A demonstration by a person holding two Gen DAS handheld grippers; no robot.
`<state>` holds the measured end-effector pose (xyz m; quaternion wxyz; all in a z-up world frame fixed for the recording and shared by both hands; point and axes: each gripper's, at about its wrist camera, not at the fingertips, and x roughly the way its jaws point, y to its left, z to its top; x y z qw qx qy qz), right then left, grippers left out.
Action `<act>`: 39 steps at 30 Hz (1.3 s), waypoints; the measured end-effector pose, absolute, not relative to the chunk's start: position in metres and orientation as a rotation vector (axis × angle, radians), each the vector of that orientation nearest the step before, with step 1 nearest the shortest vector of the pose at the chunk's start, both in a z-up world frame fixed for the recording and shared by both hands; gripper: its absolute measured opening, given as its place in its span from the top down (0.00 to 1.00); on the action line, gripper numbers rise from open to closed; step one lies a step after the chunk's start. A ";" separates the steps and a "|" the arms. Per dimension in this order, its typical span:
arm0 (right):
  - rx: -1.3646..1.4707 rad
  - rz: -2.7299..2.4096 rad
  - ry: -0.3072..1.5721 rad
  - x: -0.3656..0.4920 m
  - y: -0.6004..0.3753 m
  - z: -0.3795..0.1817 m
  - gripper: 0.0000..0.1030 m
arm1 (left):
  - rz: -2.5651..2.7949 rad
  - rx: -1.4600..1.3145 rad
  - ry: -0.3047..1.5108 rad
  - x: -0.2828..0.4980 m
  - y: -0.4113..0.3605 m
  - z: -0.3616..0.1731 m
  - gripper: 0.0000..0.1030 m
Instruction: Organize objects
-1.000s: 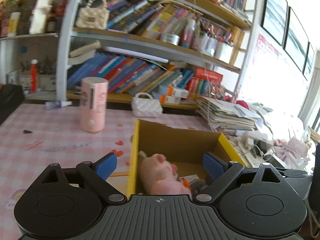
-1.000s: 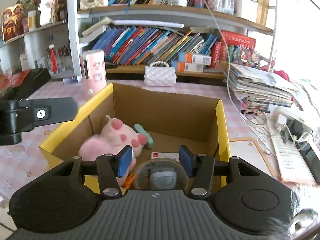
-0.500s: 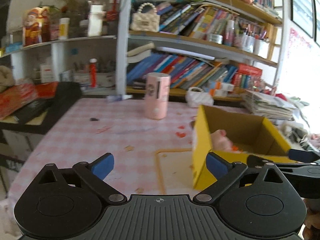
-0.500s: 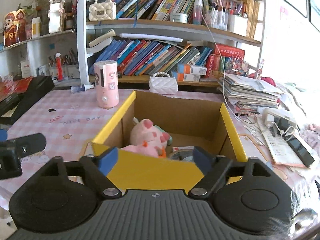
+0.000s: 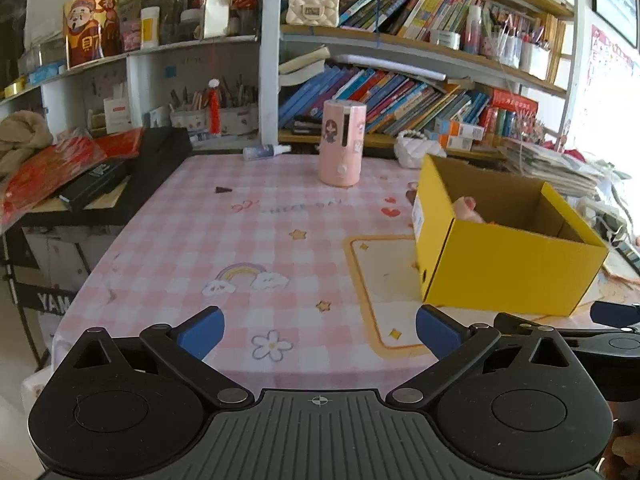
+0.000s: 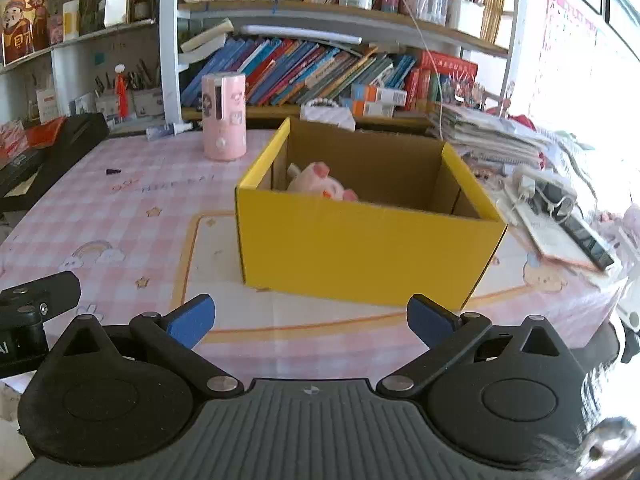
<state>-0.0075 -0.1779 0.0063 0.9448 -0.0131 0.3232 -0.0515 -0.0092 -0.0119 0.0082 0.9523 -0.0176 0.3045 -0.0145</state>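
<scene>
The left gripper [image 5: 318, 332] is hanging over the near edge of the surface [image 5: 248, 240], which is wearing a pink checked cloth printed with a rainbow, stars and a flower, and its blue-padded fingers [image 5: 200, 330] are standing spread wide with only bare cloth showing between them; they have just been opening the last little way. The right gripper [image 6: 310, 322] is sitting just in front of the yellow cardboard box [image 6: 360, 256], its fingers [image 6: 192, 320] likewise released and grasping nothing, having just been swinging apart from a much narrower gap. The box is resting open-topped on the surface, to the right in the left wrist view [image 5: 508, 264] and dead ahead in the right wrist view. Inside it a pink plush toy [image 6: 320, 184] is lying against the left inner wall, its head and ears poking above the near rim; from the left wrist view only a pink bit of it [image 5: 466, 206] is peeking over the edge. Behind the box a pink cylindrical container [image 6: 223, 116] is standing upright on the cloth, well apart from both grippers, and beyond it a white quilted purse [image 5: 416, 150] is sitting at the foot of the bookshelf [image 6: 340, 12] crowded with leaning books. To the right of the box a stack of papers [image 6: 492, 136] is lying near the window.
</scene>
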 end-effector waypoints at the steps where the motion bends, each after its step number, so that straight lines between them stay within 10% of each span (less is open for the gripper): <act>1: -0.026 -0.106 0.666 -0.008 -0.176 0.005 0.00 | -0.022 -0.031 0.625 -0.011 -0.011 0.007 0.00; 39: -0.056 -0.166 0.724 -0.024 -0.159 -0.008 0.00 | 0.050 0.014 0.698 -0.018 -0.010 -0.004 0.00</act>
